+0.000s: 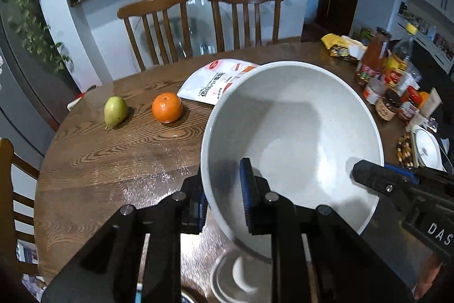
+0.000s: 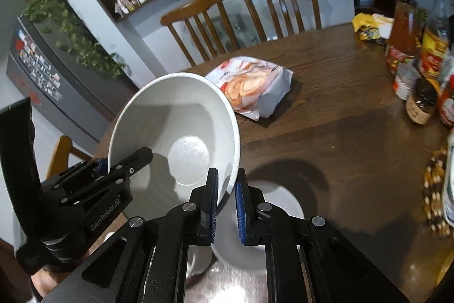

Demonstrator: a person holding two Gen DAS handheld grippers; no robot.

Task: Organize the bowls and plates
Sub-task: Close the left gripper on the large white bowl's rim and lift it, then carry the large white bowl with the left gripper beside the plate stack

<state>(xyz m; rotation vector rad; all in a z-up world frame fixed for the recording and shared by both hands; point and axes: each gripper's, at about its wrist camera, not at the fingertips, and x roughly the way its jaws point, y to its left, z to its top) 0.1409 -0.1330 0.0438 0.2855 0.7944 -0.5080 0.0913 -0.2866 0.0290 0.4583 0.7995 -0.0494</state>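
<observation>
Bowl (image 1: 292, 144), white and speckled, is raised off my wooden table (image 1: 113, 161) and tilted, held at opposite sides of its rim. My left gripper (image 1: 222, 199) pinches the near-left rim, one pad inside the wall and one outside. My right gripper (image 2: 227, 199) clamps the opposite edge the same way, its blue pads either side of the wall. Directly beneath the bowl lies a white plate (image 2: 281, 206) on the table, partly hidden by my fingers. Mid-table: an orange (image 1: 167, 107) and a green pear (image 1: 115, 111) just beside each other, and a snack bag (image 2: 252, 84) behind the bowl. Far right: clustered bottles and jars (image 2: 417, 58). Beyond the table: two wooden chairs (image 1: 198, 19).
</observation>
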